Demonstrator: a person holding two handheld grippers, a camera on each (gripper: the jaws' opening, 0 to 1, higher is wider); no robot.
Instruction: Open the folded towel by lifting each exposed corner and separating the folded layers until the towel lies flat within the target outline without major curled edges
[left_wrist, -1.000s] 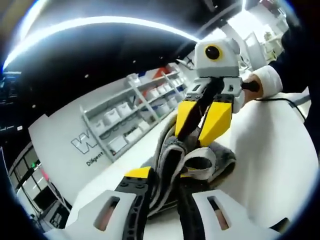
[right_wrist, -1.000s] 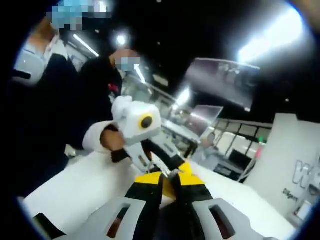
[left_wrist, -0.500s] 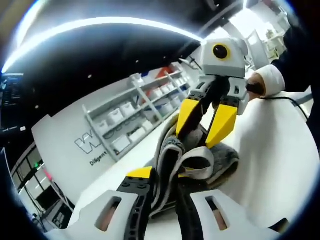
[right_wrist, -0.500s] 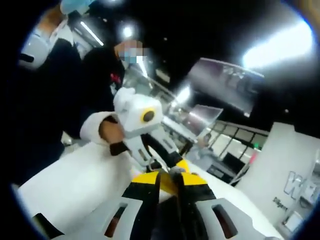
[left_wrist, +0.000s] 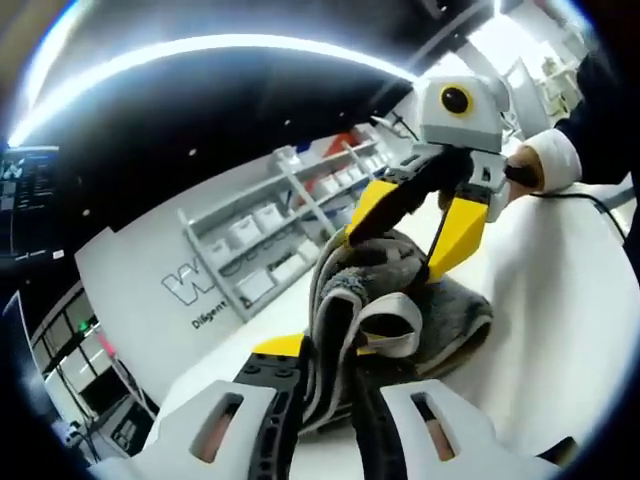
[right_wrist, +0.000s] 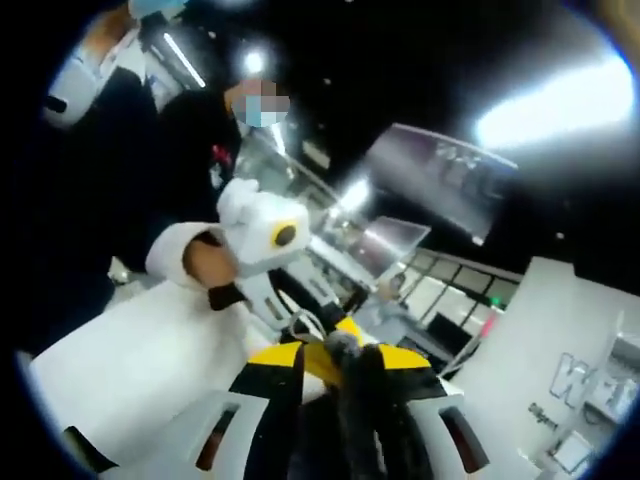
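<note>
The grey towel (left_wrist: 430, 310) lies bunched on the white table (left_wrist: 560, 330), one fold pulled up toward me. My left gripper (left_wrist: 322, 352) is shut on that raised fold at the bottom of the left gripper view. My right gripper (left_wrist: 415, 225) reaches in from the upper right, its yellow jaws spread apart astride the towel's upper edge. In the right gripper view the right gripper (right_wrist: 342, 358) stands open with a dark strip of towel (right_wrist: 352, 385) between its jaws. The left gripper (right_wrist: 318, 322) faces it, held by a person's hand (right_wrist: 195, 265).
White shelving with boxes (left_wrist: 270, 240) stands behind the table against a lettered wall. A cable (left_wrist: 590, 205) trails over the table at the right. People in dark clothes (right_wrist: 130, 180) stand at the table's far side, and bare tabletop (right_wrist: 130, 350) lies below them.
The right gripper's jaws have spread wider around the towel's edge and it has risen a little. The left gripper keeps its hold on the fold.
</note>
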